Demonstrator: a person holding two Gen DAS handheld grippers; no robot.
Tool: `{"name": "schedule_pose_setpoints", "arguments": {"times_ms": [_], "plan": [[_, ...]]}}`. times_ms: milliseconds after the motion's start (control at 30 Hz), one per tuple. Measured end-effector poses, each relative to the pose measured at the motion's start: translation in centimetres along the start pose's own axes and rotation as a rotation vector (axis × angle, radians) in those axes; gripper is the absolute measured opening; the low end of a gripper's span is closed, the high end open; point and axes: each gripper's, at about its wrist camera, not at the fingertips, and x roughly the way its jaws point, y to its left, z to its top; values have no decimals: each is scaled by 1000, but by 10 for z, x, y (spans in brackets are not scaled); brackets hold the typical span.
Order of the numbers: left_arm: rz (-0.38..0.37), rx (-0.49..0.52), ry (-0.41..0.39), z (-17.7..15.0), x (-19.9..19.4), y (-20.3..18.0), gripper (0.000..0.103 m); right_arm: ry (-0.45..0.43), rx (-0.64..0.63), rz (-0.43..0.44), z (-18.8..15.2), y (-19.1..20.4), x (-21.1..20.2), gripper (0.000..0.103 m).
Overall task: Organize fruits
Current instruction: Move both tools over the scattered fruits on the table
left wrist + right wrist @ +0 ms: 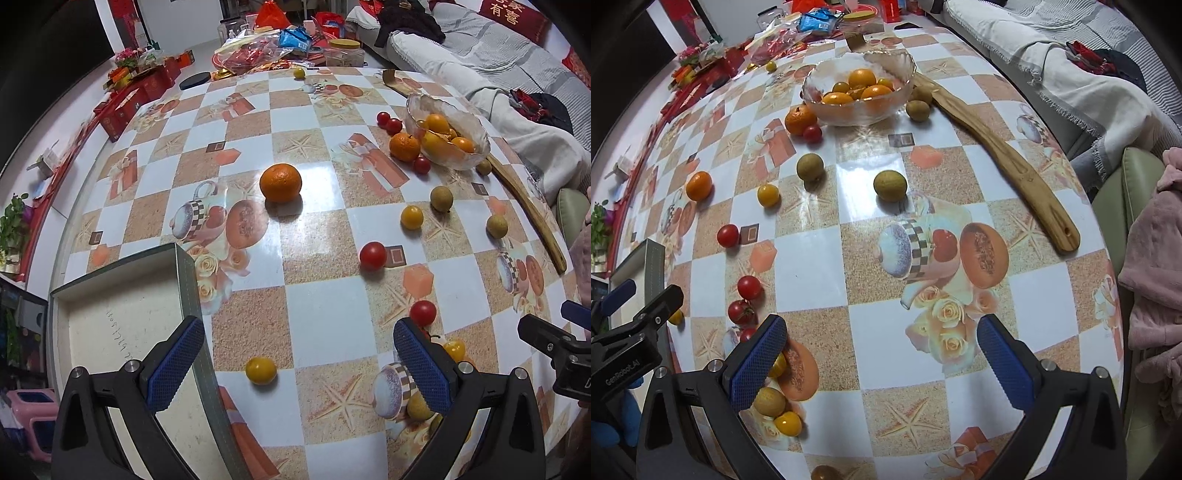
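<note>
Loose fruit is scattered on a checked tablecloth: a mandarin (280,183), red cherry tomatoes (373,255), yellow tomatoes (261,370) and brownish-green longans (890,185). A glass bowl (827,107) holds oranges and small yellow fruit; it also shows in the left wrist view (476,155). A shallow empty box lid (122,317) lies under my left finger. My left gripper (299,365) is open and empty above the table. My right gripper (882,358) is open and empty, with several small fruits by its left finger.
A long wooden spatula (1015,166) lies along the table's right edge. Snack bags and jars (266,48) crowd the far end. A sofa with blankets (1089,85) stands to the right. Red gift boxes (125,103) sit off the left side.
</note>
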Motion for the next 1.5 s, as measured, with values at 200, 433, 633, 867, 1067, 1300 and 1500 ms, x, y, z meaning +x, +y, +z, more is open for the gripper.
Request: {"name": "schedule_pose_setpoints", "arguments": {"times_ms": [200,433,633,867,1067,1300,1500], "plan": [[-1,4,11,2,3,-3,103,-5,-2,2,4,1,-1,103],[-1,10,23,4,5,-9,103,-5,15,8,6,-2,0,103],[-2,15,30,7,7,-16,103,-4,24,12,7,-6,0,103],[1,17,31,11,10,-19,103,-4,30,14,11,-10,1,103],[2,17,34,15,11,-20,103,-6,31,18,16,-11,2,103],[6,21,41,18,15,-22,103,1,36,25,19,-11,5,103],[6,20,44,19,17,-22,103,2,37,21,19,-12,7,103]]}}
